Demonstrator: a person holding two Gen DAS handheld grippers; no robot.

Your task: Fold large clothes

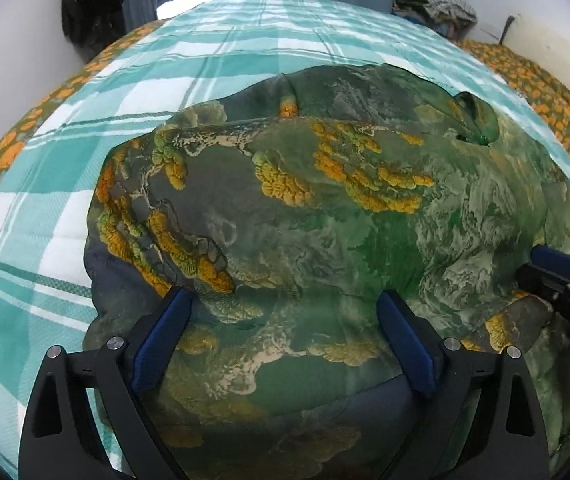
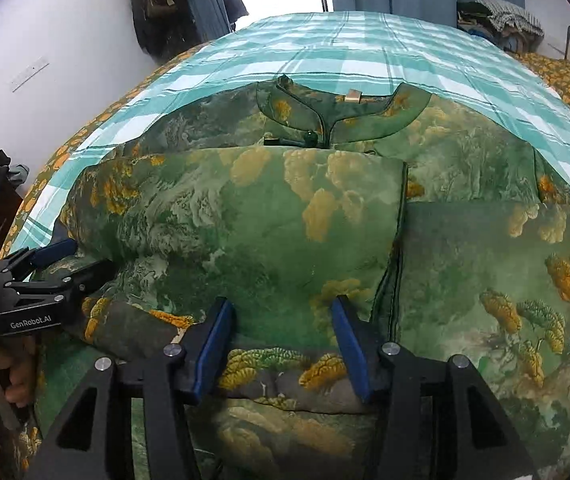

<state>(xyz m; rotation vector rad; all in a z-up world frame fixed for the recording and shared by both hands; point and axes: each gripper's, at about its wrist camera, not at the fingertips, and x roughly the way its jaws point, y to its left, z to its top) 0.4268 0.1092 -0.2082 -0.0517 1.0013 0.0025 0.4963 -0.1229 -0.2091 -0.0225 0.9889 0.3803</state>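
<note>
Right wrist: green garment (image 2: 269, 216) on checked bedspread (image 2: 365, 48)

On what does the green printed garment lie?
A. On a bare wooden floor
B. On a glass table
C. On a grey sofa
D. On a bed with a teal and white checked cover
D: the garment is spread on the checked cover of a bed, which shows all around its collar and sides in both views.
</note>
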